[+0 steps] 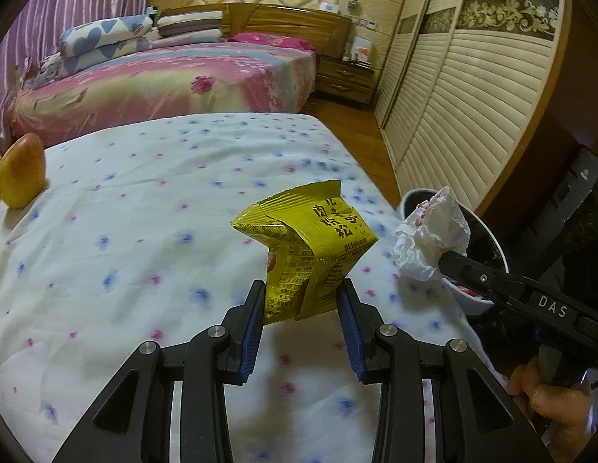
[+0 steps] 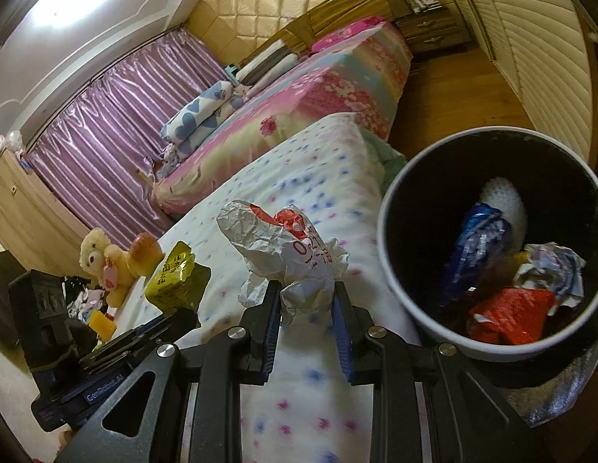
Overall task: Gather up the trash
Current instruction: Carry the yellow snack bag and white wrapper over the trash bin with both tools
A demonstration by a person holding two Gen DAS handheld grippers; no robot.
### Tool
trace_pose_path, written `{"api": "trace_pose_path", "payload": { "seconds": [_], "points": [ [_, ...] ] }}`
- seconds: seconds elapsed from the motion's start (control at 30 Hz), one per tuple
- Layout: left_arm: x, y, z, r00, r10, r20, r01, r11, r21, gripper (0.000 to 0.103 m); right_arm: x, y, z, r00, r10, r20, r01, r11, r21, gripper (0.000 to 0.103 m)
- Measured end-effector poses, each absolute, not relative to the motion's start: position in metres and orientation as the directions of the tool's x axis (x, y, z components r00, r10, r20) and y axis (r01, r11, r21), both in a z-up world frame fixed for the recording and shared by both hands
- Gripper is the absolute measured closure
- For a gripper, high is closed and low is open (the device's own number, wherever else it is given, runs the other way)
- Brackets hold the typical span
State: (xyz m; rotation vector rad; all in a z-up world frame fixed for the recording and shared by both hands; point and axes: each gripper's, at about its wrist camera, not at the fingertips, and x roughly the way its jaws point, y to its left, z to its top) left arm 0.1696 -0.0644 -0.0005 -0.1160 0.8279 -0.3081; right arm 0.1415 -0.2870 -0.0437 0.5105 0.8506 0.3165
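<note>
My left gripper is shut on a yellow snack packet and holds it above the flowered bedsheet. The packet also shows in the right wrist view. My right gripper is shut on a crumpled white wrapper with red print, held above the sheet just left of the bin. The wrapper also shows in the left wrist view. The round bin with a white rim stands at the bed's right edge and holds several wrappers.
A teddy bear and a yellow-orange plush toy lie at the far left of the sheet. A second bed, a nightstand and a slatted wardrobe stand beyond. Dark equipment is at left.
</note>
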Motion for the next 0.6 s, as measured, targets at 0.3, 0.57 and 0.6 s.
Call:
{"api": "trace_pose_path", "payload": {
  "seconds": [0.3, 0.57, 0.6],
  "points": [
    [0.171, -0.092, -0.001, 0.619, -0.34, -0.708, 0.269, 0.939, -0.216, 0.067, 0.133, -0.316, -0.043, 0.648, 0.424, -0.633, -0.018, 0.839, 0.544, 0.077],
    [0.176, -0.111, -0.001, 0.606, -0.362, -0.708, 0.303, 0.928, -0.215, 0.067, 0.125, -0.334, -0.041, 0.662, 0.398, -0.635, 0.01, 0.843, 0.538, 0.077],
    [0.176, -0.113, -0.001, 0.605, -0.364, -0.708, 0.306, 0.927, -0.214, 0.067, 0.125, -0.336, -0.04, 0.663, 0.395, -0.636, 0.013, 0.843, 0.537, 0.077]
  ]
}}
